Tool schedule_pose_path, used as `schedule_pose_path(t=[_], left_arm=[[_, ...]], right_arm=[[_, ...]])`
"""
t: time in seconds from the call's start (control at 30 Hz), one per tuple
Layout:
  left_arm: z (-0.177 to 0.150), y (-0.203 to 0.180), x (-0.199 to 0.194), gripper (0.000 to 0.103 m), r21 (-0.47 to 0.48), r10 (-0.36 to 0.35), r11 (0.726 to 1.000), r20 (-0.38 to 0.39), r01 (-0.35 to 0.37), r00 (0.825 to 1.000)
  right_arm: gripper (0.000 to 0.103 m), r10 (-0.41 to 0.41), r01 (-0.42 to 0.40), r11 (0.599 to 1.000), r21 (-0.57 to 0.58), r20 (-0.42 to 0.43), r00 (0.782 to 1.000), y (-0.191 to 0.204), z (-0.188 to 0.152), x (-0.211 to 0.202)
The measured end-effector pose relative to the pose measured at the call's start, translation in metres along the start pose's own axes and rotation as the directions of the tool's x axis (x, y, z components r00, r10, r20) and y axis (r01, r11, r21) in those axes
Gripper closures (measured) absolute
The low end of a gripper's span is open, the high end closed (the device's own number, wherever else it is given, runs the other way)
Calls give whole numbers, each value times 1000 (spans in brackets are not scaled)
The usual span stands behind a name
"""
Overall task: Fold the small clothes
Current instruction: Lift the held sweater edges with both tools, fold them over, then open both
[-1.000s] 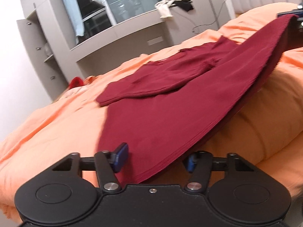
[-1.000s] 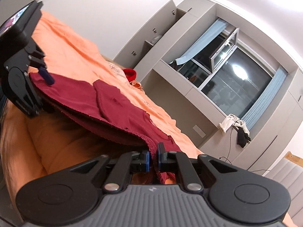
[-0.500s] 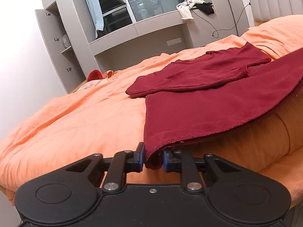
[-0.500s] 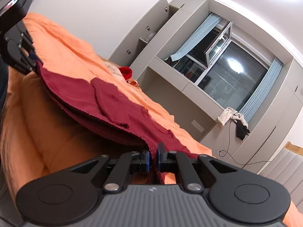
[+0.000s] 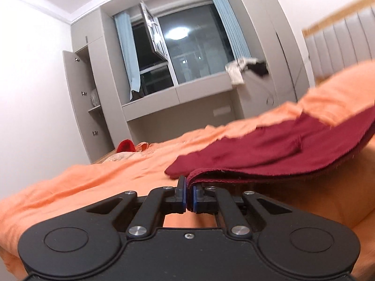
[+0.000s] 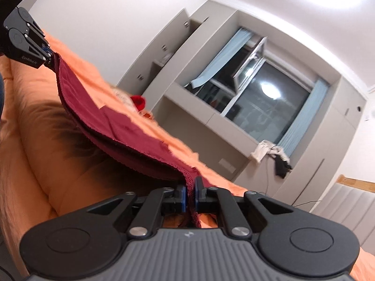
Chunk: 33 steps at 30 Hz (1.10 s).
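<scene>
A dark red long-sleeved garment [image 5: 269, 154] lies on the orange duvet [image 5: 93, 182], one sleeve folded across its body. My left gripper [image 5: 189, 193] is shut on one corner of its near hem. My right gripper [image 6: 191, 195] is shut on the other corner of the same hem. Both hold the hem raised off the bed, so the cloth [image 6: 93, 112] sags between them. The left gripper also shows in the right wrist view [image 6: 48, 55] at the upper left. The far part of the garment is hidden by the raised edge.
The bed's duvet [image 6: 35, 140] fills the foreground. A small red item [image 5: 126, 146] lies at the bed's far end. Grey cabinets [image 5: 79, 98] and a window ledge with draped clothes [image 5: 246, 69] stand behind. A padded headboard [image 5: 339, 44] is at right.
My left gripper closed from open onto the hem corner. Both grippers then lifted the hem upward, and both views tilted up toward the window.
</scene>
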<state>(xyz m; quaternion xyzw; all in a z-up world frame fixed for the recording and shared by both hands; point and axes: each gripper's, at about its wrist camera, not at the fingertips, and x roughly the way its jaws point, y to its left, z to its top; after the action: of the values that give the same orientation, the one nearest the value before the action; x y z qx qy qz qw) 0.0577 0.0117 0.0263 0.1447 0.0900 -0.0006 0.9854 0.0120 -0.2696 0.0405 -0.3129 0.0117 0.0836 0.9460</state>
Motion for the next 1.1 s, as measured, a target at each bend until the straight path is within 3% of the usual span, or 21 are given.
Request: schedule_pose_path(t=[0.23,0.43,0.6,0.8,1.1], left_arm=[[24,8,-59,98,-67,-20,997,87,26,996],[51,7,-112,98,-73,-57,995,137,68,989],[64,4,-130,98,-77,-82,992,160,96,984],[79,0,-107,98,-67,-70,994,159,82,985],[112,14,2,98,-113,-1,993,97,12,995]], right_arm=[[96,-72,72,997,7,102,992,-11,9,-61],[96,-73,62,994,87,133,988,-36,31,-118],[96,-73,45,985,167,167,983,-58,44,-142],[96,-112,90,988,125,181,977,-73,48,-115],[95,-143,138,989,43,148,979,-90,67,2]])
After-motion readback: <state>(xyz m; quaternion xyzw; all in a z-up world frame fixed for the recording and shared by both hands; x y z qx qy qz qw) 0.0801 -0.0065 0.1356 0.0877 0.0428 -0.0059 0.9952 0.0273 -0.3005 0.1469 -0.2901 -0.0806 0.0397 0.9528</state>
